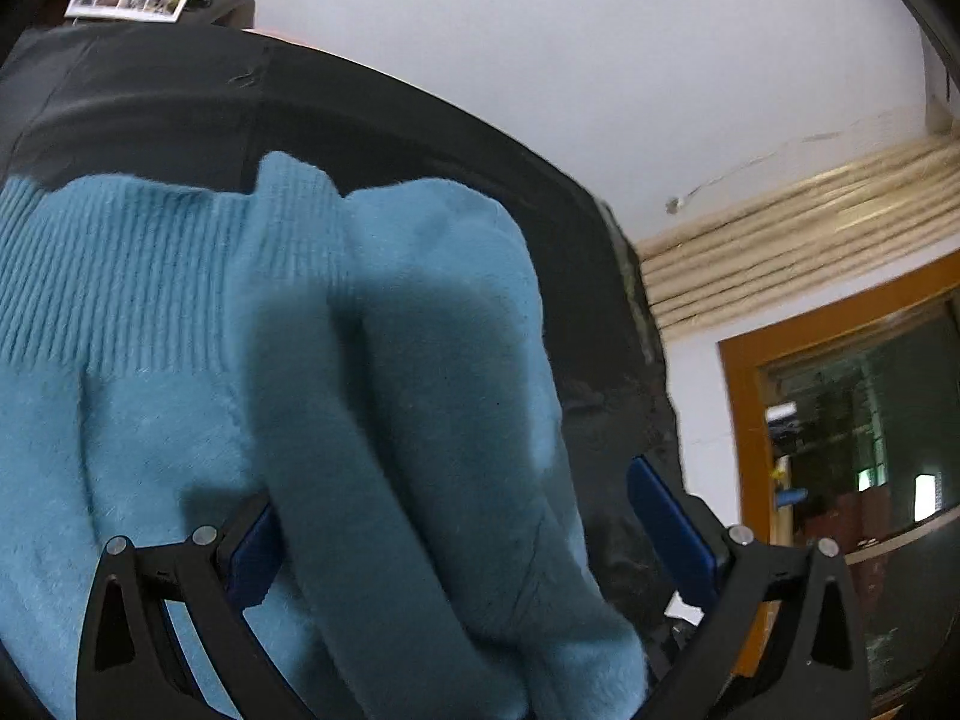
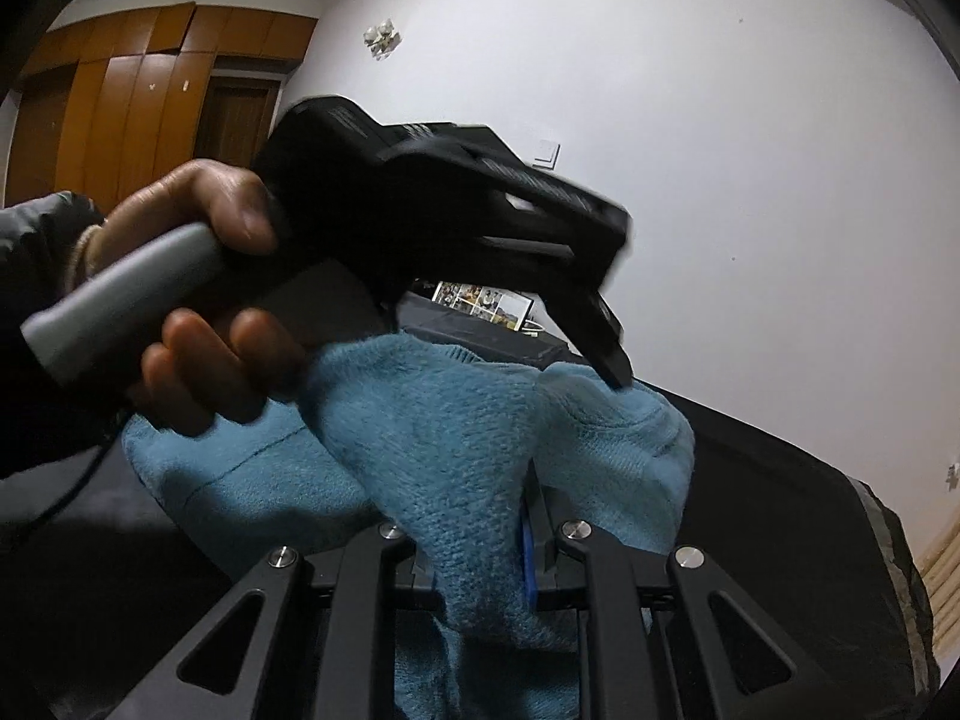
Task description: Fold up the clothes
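White walls all round, wood wardrobe doors off in the far left corner of the right wrist view, and a dark-covered worktop [image 1: 180, 114] carrying the whole job. Lying on it is a fluffy blue sweater [image 1: 150, 312], ribbed hem toward the far side in the left wrist view, with one part already bunched and lifted.

Right tool [image 2: 480, 546] is clamped down on a fold of that sweater; you can see the fabric pinched between its blue pads and rising up out of the jaws. Left tool [image 1: 468, 540] is wide open, pads well apart, with a long rolled strip of the sweater (looks like a sleeve) running right between them, not squeezed. In the right wrist view a hand [image 2: 204, 276] holds that left tool's grey handle, tips angled down toward the knit.

My read: we're early in a fold, one side gripped, the other side lining up its grab. Next move needs the left tool to close on that strip low enough to catch the full thickness, then both carry across together. Fluffy knit slips easy, so a shallow pinch could drop it.
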The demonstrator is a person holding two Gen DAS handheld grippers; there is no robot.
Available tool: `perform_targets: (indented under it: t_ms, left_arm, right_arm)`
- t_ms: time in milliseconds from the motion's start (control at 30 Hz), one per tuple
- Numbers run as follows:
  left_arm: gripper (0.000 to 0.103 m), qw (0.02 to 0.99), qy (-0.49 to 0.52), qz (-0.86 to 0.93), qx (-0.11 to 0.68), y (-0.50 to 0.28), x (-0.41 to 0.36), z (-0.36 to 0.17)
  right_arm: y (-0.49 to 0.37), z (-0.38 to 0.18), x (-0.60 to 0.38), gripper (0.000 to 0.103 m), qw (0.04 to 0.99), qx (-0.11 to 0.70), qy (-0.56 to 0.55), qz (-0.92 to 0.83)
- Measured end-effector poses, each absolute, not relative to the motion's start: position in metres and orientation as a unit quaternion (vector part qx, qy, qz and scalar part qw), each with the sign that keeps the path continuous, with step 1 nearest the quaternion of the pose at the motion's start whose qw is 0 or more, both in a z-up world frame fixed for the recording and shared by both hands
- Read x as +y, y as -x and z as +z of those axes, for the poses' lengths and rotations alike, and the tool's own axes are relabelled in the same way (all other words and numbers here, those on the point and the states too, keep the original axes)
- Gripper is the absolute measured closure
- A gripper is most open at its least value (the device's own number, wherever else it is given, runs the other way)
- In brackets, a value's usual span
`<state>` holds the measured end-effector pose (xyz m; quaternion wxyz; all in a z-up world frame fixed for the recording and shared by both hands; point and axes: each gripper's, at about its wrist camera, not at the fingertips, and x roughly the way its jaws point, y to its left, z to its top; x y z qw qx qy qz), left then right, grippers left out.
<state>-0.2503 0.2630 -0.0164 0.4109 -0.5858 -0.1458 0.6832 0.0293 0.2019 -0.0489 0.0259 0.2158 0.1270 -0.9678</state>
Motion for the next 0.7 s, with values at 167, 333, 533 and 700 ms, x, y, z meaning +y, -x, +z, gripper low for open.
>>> perform_targets:
  t_ms: [167, 333, 533, 700]
  left_arm:
    - [0.048, 0.403, 0.597, 0.686, -0.108, 0.254, 0.276, -0.016]
    - [0.064, 0.413, 0.566, 0.707, -0.096, 0.252, 0.269, 0.004]
    - [0.065, 0.415, 0.505, 0.749, -0.109, 0.248, 0.219, 0.042]
    - [0.065, 0.383, 0.467, 0.789, -0.114, 0.245, 0.147, 0.056]
  right_arm:
    - [-0.025, -0.042, 0.211, 0.085, 0.024, 0.123, -0.207, -0.970]
    - [-0.022, -0.035, 0.205, 0.085, 0.014, 0.125, -0.199, -0.972]
    - [-0.022, -0.010, 0.177, 0.085, 0.032, 0.129, -0.168, -0.977]
    - [-0.018, -0.004, 0.130, 0.085, 0.083, 0.158, -0.153, -0.972]
